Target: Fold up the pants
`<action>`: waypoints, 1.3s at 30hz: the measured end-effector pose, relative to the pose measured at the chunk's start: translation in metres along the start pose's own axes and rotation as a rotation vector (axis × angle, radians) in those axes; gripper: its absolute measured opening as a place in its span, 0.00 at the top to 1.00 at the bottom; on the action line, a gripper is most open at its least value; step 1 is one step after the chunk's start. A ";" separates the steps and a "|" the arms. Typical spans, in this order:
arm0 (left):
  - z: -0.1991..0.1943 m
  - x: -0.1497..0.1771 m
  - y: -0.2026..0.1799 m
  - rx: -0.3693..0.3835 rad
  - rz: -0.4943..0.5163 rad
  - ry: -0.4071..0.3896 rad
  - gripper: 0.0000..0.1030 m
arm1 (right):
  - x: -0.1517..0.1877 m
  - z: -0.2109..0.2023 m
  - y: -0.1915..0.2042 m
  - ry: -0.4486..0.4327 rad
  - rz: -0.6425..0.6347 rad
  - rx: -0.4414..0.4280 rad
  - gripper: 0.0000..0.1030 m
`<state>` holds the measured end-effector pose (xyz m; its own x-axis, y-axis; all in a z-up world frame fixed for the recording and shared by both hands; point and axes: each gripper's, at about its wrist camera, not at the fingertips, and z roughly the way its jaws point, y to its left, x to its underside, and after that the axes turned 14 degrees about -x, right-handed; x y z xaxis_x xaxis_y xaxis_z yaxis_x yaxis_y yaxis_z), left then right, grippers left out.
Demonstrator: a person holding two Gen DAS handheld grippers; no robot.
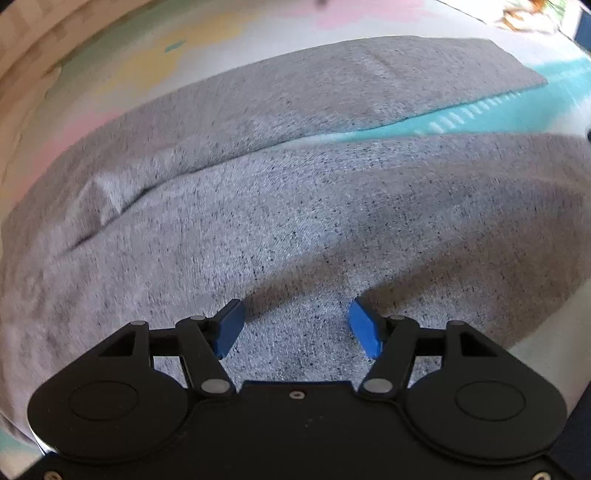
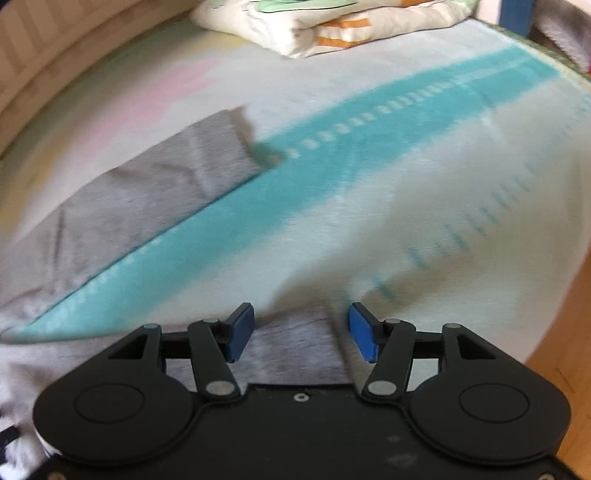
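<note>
Pants (image 1: 295, 206) of heathered grey knit lie spread on the bed (image 2: 424, 177), over a pale sheet printed with a turquoise stripe, pink and yellow patches. In your left wrist view the grey cloth fills most of the frame: two legs run off toward the upper right, split by a narrow wedge of turquoise sheet, and a soft crease shows at the left where one layer laps over another. Your left gripper (image 1: 293, 326) hangs just above the cloth with its blue pads (image 1: 229, 328) held wide apart and nothing between them; whether the tips touch the fabric cannot be told. In your right wrist view, which is blurred, one leg stretches from the left edge toward the middle of the bed and ends in a slightly lifted hem beside the turquoise stripe. The other leg's end lies directly under your right gripper (image 2: 301, 330), near the bed's right edge, where a wooden floor (image 2: 561, 350) shows beyond. That gripper's blue pads are also spread, with grey cloth visible in the gap below them but not pinched. A folded quilt (image 2: 332, 26) sits at the far edge of the bed.
</note>
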<state>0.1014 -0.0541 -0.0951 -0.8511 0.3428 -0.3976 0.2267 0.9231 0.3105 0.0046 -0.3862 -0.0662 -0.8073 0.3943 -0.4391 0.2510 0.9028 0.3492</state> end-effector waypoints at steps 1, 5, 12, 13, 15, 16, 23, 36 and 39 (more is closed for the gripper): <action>0.002 -0.001 0.002 0.009 -0.016 0.011 0.34 | 0.001 0.001 0.002 0.005 -0.010 -0.005 0.47; 0.002 -0.004 0.007 0.021 -0.056 0.033 0.34 | -0.001 -0.002 0.010 0.009 -0.021 -0.031 0.92; -0.020 -0.002 -0.002 -0.003 -0.034 -0.073 0.39 | -0.020 -0.012 0.025 -0.076 -0.054 0.037 0.94; -0.022 -0.002 -0.004 -0.006 -0.023 -0.088 0.39 | -0.024 -0.010 0.024 -0.086 -0.044 0.041 0.94; -0.024 -0.002 -0.007 -0.006 0.002 -0.100 0.39 | -0.031 -0.001 0.024 -0.084 -0.025 0.054 0.95; -0.023 -0.001 -0.008 -0.006 0.007 -0.096 0.39 | -0.033 0.005 0.025 -0.074 -0.026 0.072 0.95; -0.009 0.004 -0.014 -0.018 0.029 -0.064 0.38 | -0.032 0.034 0.032 -0.047 -0.076 0.176 0.92; -0.048 0.064 0.080 -0.087 -0.005 -0.110 0.38 | 0.020 -0.044 0.009 -0.068 0.079 0.169 0.70; -0.051 0.085 0.098 -0.111 -0.014 -0.092 0.38 | 0.041 -0.044 -0.001 -0.078 0.181 0.107 0.70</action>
<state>0.0274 0.0564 -0.0542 -0.8054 0.3493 -0.4788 0.1568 0.9047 0.3962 -0.0524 -0.3786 -0.0479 -0.7013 0.5600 -0.4411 0.4471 0.8274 0.3398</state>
